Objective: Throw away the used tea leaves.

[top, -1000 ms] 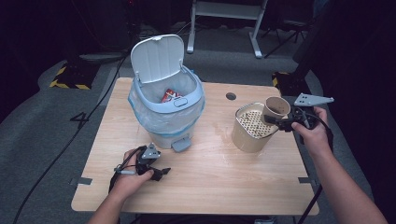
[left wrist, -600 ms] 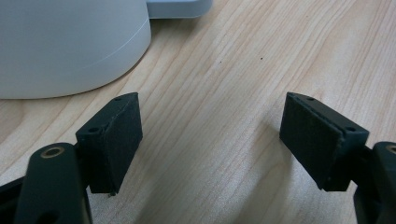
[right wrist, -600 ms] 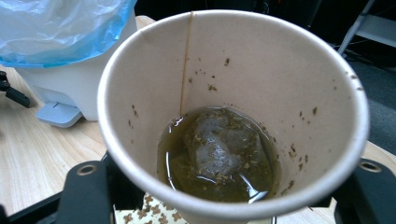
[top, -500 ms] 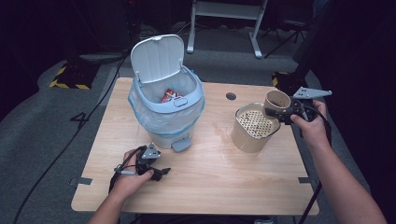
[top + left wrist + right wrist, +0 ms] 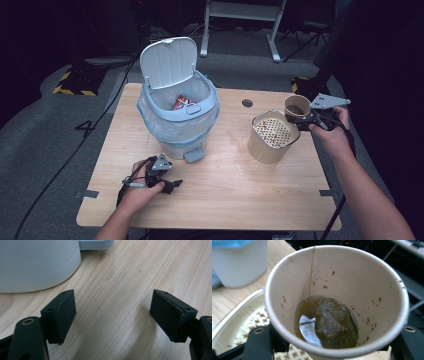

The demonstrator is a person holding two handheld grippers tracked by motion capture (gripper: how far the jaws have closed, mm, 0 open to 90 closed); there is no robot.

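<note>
Right gripper view: a paper cup [image 5: 337,302] is clamped between the jaws of the right gripper [image 5: 332,345], held over the edge of a beige strainer container [image 5: 242,322]. Compared with a second ago, the cup has been drawn slightly back toward the table's right edge in the high view, from a tilt over the container to a more upright hold just beside its rim. Inside the cup, a wet tea bag [image 5: 332,322] and a little brown liquid are seen, with specks of leaf stuck to the wall.

The left gripper [image 5: 165,180] has stayed resting on the wooden table [image 5: 225,200], its jaws spread wide with nothing between them. Just beyond it stands a pale blue pedal bin [image 5: 180,125], lid raised, with a red packet [image 5: 184,103] inside.
</note>
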